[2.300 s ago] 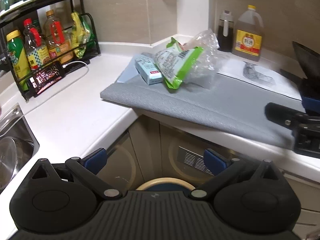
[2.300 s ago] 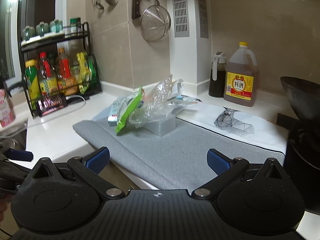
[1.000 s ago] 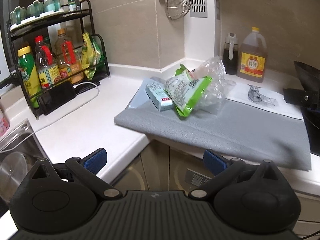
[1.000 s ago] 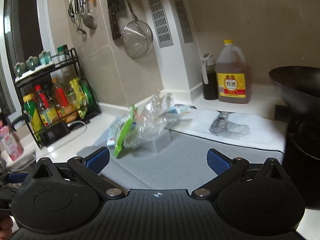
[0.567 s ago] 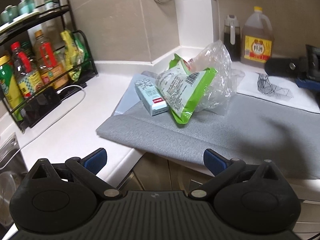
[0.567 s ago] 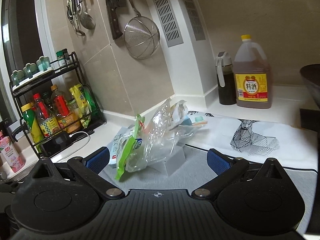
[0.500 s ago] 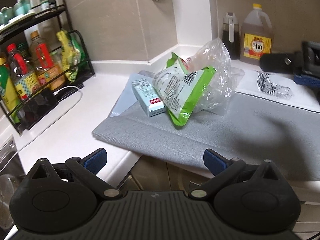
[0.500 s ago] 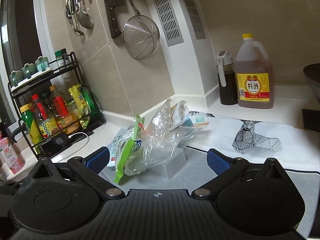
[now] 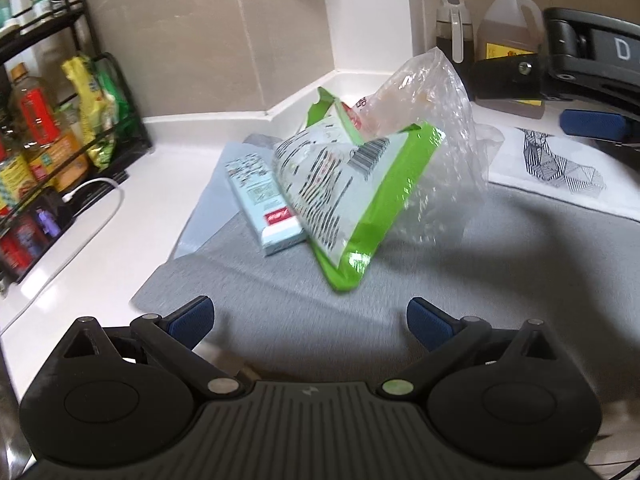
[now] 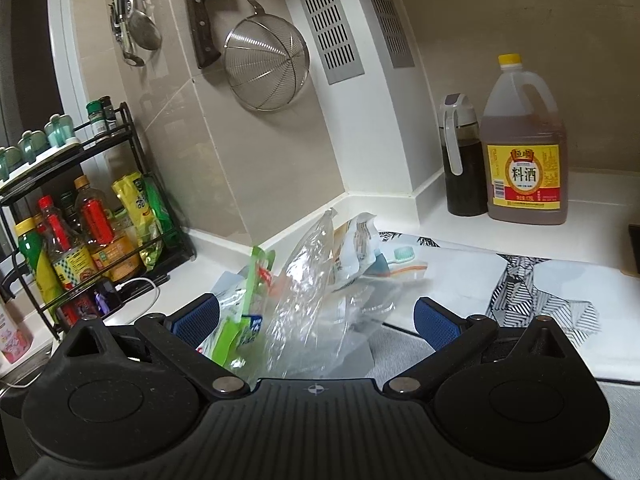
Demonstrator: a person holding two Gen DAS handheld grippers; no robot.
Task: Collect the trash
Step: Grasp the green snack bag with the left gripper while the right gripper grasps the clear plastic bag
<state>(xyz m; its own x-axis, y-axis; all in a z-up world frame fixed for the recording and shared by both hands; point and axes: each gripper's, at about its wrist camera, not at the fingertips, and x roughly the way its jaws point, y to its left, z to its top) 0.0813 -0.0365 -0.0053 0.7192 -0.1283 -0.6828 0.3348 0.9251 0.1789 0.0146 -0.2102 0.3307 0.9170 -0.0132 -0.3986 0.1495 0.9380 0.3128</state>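
Observation:
A pile of trash sits on a grey mat (image 9: 500, 264): a green and white snack bag (image 9: 352, 184), a crumpled clear plastic bag (image 9: 436, 112) and a light blue carton (image 9: 264, 200). My left gripper (image 9: 310, 318) is open and empty, just short of the green bag. My right gripper (image 10: 316, 320) is open, with the clear plastic bag (image 10: 316, 280) and the green bag (image 10: 240, 320) standing between its fingers; nothing is gripped. The right gripper also shows at the right edge of the left wrist view (image 9: 588, 92), behind the pile.
A black rack (image 9: 44, 128) of bottles and packets stands left on the white counter (image 9: 120, 232), with a white cable beside it. A cooking wine jug (image 10: 524, 152) and a dark sauce bottle (image 10: 460, 160) stand at the back. A patterned white cloth (image 10: 532, 292) lies right. A strainer and knife hang on the wall.
Both grippers have moved closer to the trash pile. The right gripper now has the plastic bag between its open fingers. The trash has not moved.

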